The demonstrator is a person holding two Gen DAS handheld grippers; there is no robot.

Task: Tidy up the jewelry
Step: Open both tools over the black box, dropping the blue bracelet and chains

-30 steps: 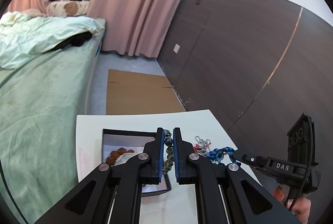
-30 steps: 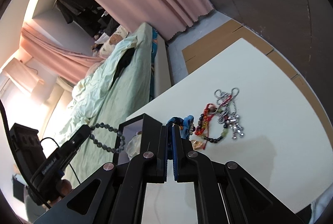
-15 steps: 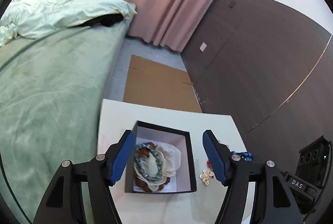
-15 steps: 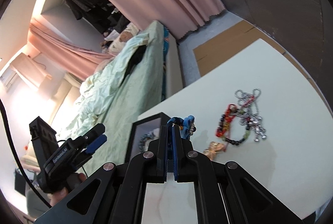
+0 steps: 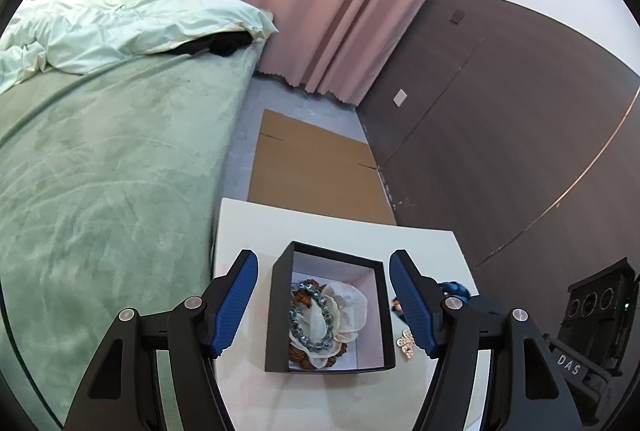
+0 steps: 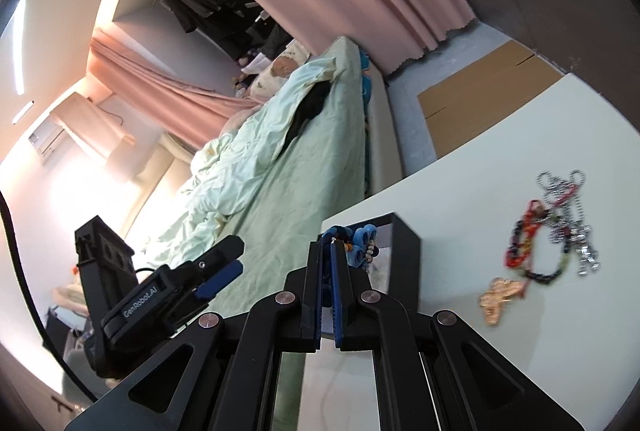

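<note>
A: Two grippers up. Left gripper (image 5: 323, 305) jaws just opened, standing apart over the black box (image 5: 280, 315), nothing between them.
B: Beaded bracelet?
A: Grey-blue beaded bracelet (image 5: 312, 317) lies in the box on white cloth (image 5: 348, 311).
B: Right?
A: Right gripper (image 6: 327, 263) jaws clamped on a blue braided bracelet (image 6: 362, 241), beside the box. Multicolour bracelet (image 6: 528, 247), silver chain (image 6: 568, 215), gold charm (image 6: 500, 297) lie on the counter (image 6: 460, 199).
</note>
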